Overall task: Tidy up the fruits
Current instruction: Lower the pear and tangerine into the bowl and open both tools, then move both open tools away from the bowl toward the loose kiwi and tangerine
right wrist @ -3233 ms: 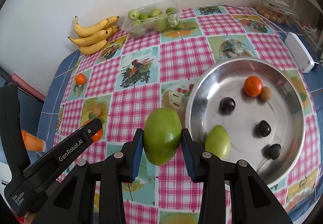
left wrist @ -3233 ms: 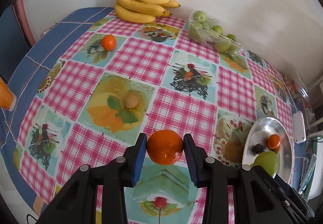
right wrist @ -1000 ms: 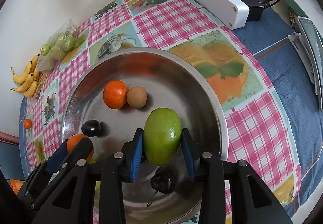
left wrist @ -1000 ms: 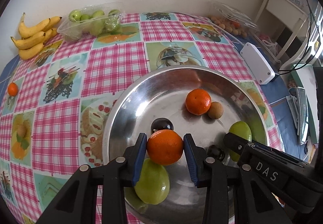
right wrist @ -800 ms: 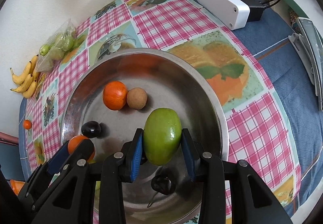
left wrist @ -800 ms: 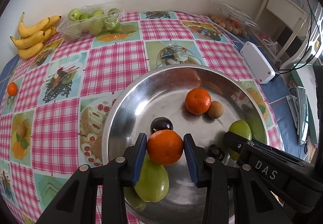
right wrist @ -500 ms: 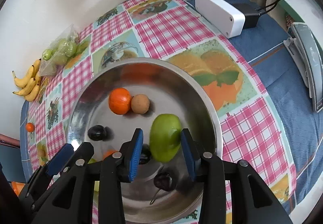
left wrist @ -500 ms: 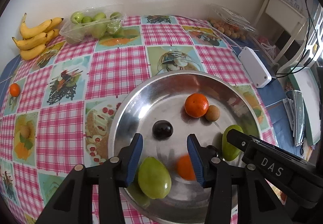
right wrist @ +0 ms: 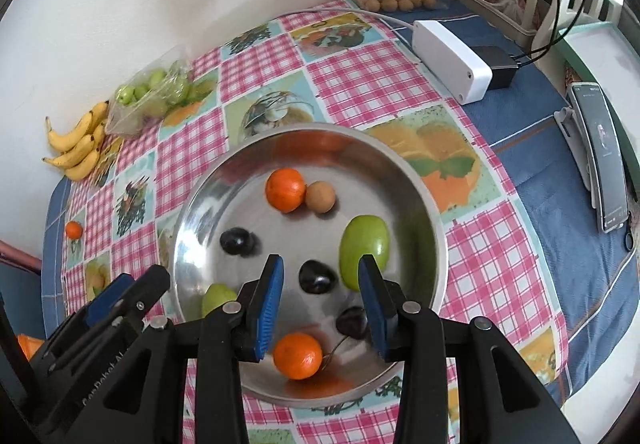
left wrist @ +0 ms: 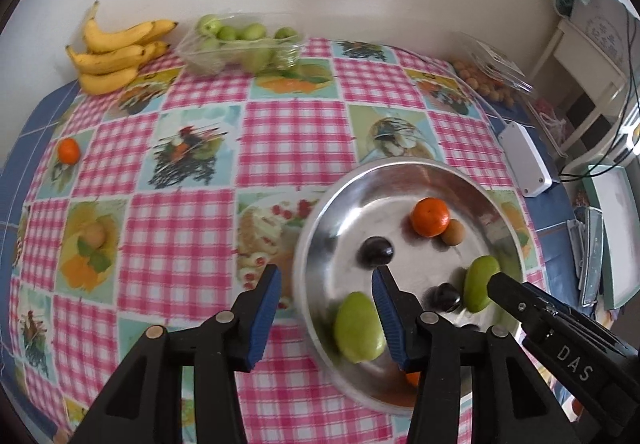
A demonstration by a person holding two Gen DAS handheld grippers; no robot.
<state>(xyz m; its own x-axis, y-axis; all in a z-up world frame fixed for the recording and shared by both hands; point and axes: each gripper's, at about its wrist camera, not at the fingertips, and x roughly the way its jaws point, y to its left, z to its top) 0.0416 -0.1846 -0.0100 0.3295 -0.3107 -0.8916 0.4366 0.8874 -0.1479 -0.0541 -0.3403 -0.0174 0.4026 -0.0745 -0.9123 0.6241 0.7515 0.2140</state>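
Note:
A steel bowl point(right wrist: 434, 204) holds two oranges point(right wrist: 285, 190) point(right wrist: 298, 355), a small brown fruit point(right wrist: 320, 196), two green mangoes point(right wrist: 364, 246) point(right wrist: 218, 298) and three dark plums point(right wrist: 237, 241). My right gripper point(right wrist: 320, 280) hangs open above the bowl with nothing between its pads. My left gripper point(left wrist: 326, 284) is open and empty over the bowl's left rim point(left wrist: 310, 236), with a green mango point(left wrist: 358, 326) just behind its right finger. Loose on the cloth lie a small orange point(left wrist: 68, 151) and a brown fruit point(left wrist: 96, 236).
Bananas point(left wrist: 116, 56) and a clear tray of green fruits point(left wrist: 244, 44) sit by the back wall. A white box with a cable point(right wrist: 452, 60), a clear box of small brown fruits point(right wrist: 396, 0) and a phone on a stand point(right wrist: 604, 180) are to the right.
Both grippers opened and let go: the orange and the green mango now lie in the bowl. Both grippers have risen, and the left one has shifted left to the bowl's rim.

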